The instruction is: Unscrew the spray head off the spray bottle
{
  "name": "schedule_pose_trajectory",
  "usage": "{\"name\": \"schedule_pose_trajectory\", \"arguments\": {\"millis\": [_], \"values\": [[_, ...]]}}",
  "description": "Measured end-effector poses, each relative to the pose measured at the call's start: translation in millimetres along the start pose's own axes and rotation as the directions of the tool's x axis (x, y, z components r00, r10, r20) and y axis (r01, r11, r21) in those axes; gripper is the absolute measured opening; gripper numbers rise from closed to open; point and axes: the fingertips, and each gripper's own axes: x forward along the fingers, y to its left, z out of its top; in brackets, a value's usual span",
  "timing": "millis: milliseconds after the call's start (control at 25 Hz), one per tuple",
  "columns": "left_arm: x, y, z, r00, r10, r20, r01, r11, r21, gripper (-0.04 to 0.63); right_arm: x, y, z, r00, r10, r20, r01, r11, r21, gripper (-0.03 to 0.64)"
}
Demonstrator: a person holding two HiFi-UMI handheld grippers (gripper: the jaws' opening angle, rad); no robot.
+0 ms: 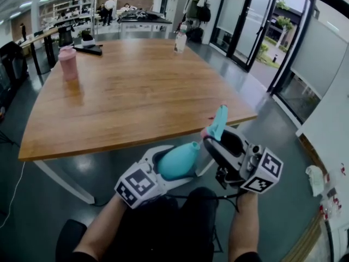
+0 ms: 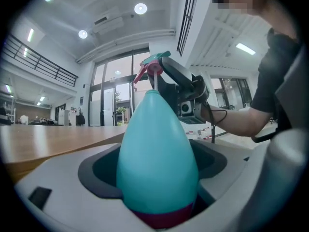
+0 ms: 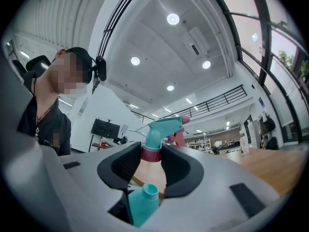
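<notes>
Work is held in the air off the 6 o'clock edge of the bench (image 1: pixel 136 86). Left tool (image 1: pixel 173 167) clamped round the teal spray bottle (image 2: pixel 157 153). Right tool (image 3: pixel 150 159) grips the spray head (image 3: pixel 159 128) by its collar, at the bottle's 1 o'clock. The head looks free of the open neck. Judged left to do: draw out the dip tube (image 2: pixel 155 81).

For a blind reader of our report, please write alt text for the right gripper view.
The right gripper clamps the pink collar of a teal plastic spray head, held above the open neck of a teal plastic bottle.
</notes>
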Motion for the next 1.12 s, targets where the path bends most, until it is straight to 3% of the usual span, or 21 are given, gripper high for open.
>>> {"name": "schedule_pose_trajectory", "arguments": {"millis": [320, 720, 880, 1120], "values": [[0, 20, -13, 0.992, 0.11, -0.06, -0.111, 0.994, -0.001, 0.431, 2, -21, 44, 0.992, -0.127, 0.026, 0.129, 0.988, -0.081, 0.143], [5, 28, -32, 0.978, 0.181, -0.105, -0.181, 0.983, 0.013, 0.431, -5, -28, 70, 0.976, -0.211, 0.058, 0.217, 0.968, -0.123, 0.143], [6, 29, -23, 0.977, 0.2, -0.077, -0.2, 0.98, 0.008, 0.431, -18, -37, 66, 0.948, -0.309, 0.074, 0.316, 0.94, -0.131, 0.144], [5, 34, -7, 0.975, 0.22, -0.029, -0.22, 0.975, -0.004, 0.431, -36, -52, 45, 0.88, -0.467, 0.09, 0.476, 0.867, -0.146, 0.144]]}}
